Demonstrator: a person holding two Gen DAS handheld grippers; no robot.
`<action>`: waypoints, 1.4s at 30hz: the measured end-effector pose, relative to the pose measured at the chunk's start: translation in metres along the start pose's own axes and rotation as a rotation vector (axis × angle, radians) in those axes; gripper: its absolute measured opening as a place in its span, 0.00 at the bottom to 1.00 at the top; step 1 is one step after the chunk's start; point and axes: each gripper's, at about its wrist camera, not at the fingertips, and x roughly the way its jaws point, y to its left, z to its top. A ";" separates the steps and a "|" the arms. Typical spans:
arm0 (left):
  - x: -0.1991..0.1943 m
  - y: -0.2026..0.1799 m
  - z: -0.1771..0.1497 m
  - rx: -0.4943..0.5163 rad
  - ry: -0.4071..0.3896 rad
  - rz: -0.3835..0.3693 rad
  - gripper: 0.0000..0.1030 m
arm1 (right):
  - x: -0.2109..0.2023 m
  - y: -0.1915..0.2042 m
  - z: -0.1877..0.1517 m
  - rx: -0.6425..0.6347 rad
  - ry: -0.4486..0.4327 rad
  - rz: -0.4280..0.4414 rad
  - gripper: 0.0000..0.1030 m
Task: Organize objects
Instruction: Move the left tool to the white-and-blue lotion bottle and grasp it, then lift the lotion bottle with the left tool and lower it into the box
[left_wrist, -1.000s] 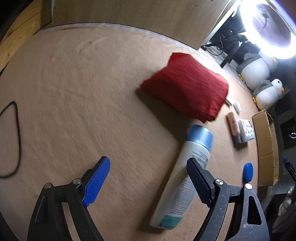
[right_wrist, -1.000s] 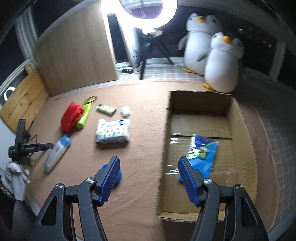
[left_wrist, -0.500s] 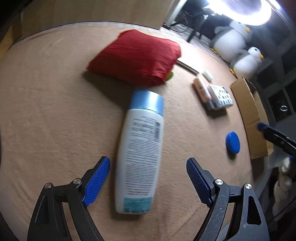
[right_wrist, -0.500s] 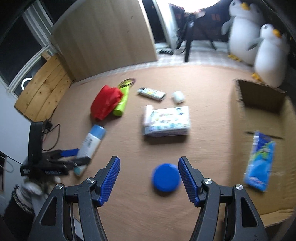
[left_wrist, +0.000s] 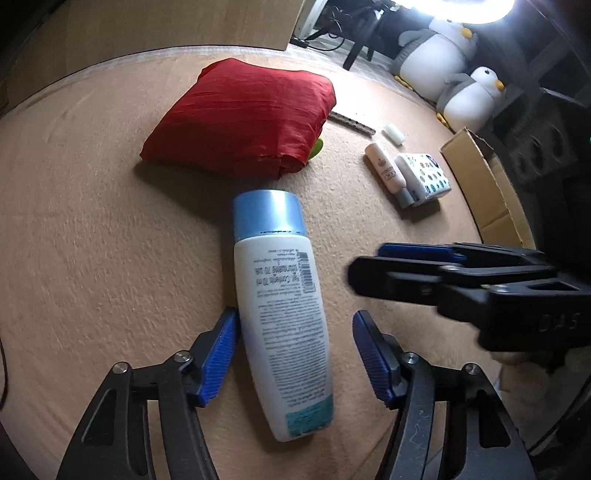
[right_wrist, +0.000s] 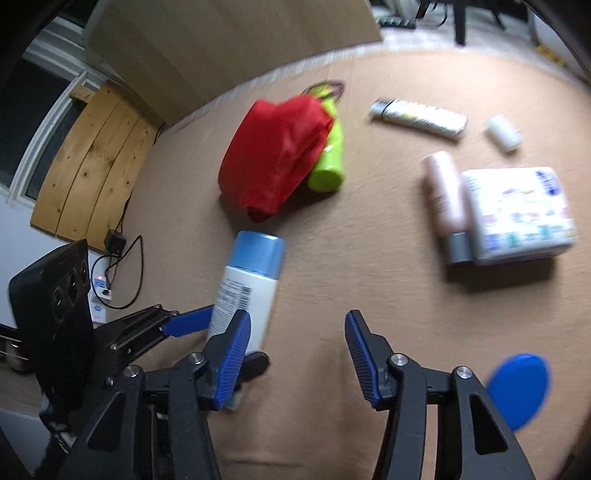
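A: What is everything lying on?

B: A tan, carpet-like surface (left_wrist: 92, 229). A pale wood panel (right_wrist: 236, 44) stands along its far edge, and a slatted board (right_wrist: 88, 166) leans beside a window. Past the far edge there is checked flooring, a bright ring light, tripod legs and two plush penguins (left_wrist: 454, 81).

A: And the bottle?

B: The white bottle (left_wrist: 282, 321) with a blue cap lies flat, cap toward the red bag (left_wrist: 243, 114). A lime-green tube (right_wrist: 328, 147) lies just beside the bag, partly under it.

A: The left claw?

B: The left claw (left_wrist: 295, 354) straddles the bottle's lower half, jaws closing. The left pad is at the bottle's side; the right pad is still apart from it.

A: The right one?

B: The right claw (right_wrist: 297, 360) is closing too, with only bare surface between its pads. In the left view it reaches in sideways over the surface beside the bottle.

A: What else?

B: A pink tube (right_wrist: 445, 199) touching a patterned pack (right_wrist: 517, 214), a long silver tube (right_wrist: 417, 118), a small white cylinder (right_wrist: 504, 133), a blue lid (right_wrist: 517, 387) near the right claw, and an open box (left_wrist: 480, 184) at the right edge.
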 end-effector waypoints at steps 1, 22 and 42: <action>-0.001 0.002 0.000 0.003 0.001 -0.005 0.63 | 0.003 0.003 0.001 -0.002 0.003 0.001 0.45; -0.005 0.022 -0.002 -0.047 -0.003 -0.065 0.48 | 0.031 0.034 0.005 -0.034 0.047 0.003 0.34; -0.014 -0.030 0.016 -0.032 -0.050 -0.075 0.47 | -0.018 0.015 0.008 -0.040 -0.044 -0.028 0.33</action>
